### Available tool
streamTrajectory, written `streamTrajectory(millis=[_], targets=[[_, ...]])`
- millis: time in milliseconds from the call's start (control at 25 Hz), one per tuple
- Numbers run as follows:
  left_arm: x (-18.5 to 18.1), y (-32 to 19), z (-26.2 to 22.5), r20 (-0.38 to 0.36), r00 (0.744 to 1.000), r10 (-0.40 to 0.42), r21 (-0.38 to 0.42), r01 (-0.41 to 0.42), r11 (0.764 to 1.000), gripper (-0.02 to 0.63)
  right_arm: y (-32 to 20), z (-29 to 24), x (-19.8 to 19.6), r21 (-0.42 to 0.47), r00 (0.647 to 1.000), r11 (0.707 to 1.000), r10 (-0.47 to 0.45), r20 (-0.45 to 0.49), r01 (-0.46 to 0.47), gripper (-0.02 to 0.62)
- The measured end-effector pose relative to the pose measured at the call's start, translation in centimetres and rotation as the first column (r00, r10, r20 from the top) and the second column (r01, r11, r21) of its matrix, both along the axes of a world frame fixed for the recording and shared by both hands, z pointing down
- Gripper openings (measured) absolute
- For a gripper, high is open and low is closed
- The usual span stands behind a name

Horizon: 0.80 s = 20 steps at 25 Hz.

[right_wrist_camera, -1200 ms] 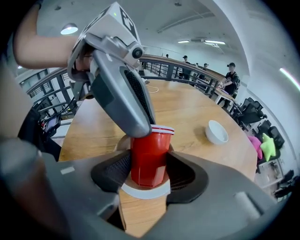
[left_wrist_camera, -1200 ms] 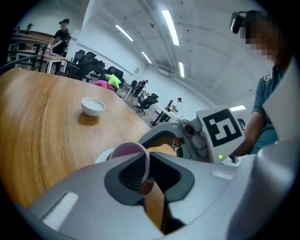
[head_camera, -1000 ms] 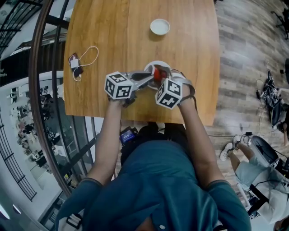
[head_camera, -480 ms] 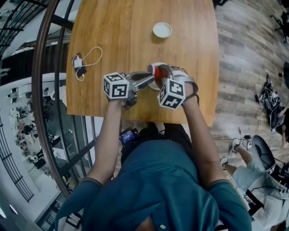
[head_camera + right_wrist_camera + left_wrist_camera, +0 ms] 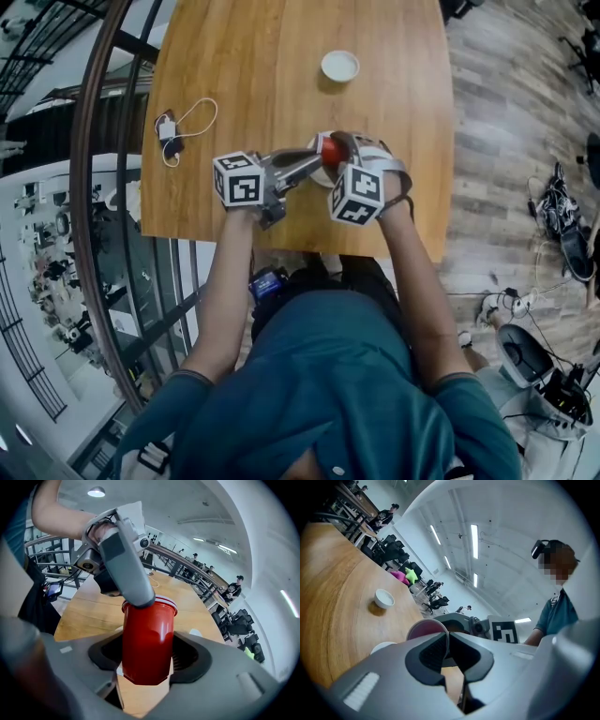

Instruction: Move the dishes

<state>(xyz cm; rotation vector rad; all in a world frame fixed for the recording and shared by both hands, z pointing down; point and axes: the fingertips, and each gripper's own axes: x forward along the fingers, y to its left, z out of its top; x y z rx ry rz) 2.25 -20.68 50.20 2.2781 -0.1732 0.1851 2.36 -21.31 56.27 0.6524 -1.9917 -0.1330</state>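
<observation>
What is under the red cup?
A white dish sits on the wooden table below the red cup. Only the dish's edge shows. The rest is covered, so I cannot tell if anything lies in it.

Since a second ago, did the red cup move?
Yes, a little. In the head view the cup has shifted up the picture, toward the far bowl on the table.

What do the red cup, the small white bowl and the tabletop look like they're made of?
The red cup: likely thin plastic, glossy; light streaks run down its wall. The small white bowl: probably glazed ceramic, maybe plastic; smooth, plain white. The tabletop: wood or veneer, satin; visible grain.
</observation>
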Motion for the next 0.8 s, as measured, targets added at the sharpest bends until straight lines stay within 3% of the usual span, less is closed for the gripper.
streamTrajectory(millis=[400,800], targets=[[-0.8,0.7,-0.8,-0.008,1.0,0.027,0.03,-0.027,0.999,0.023,0.9,-1.2,0.0,0.06,0.997,0.995,-0.082,0.017,0.081,0.281],[-1.2,2.1,-4.0,-0.165,0.982,0.096,0.046,-0.089,0.995,0.032,1.9,-4.3,-0.8,0.134,0.974,0.979,-0.171,0.15,0.151,0.265]])
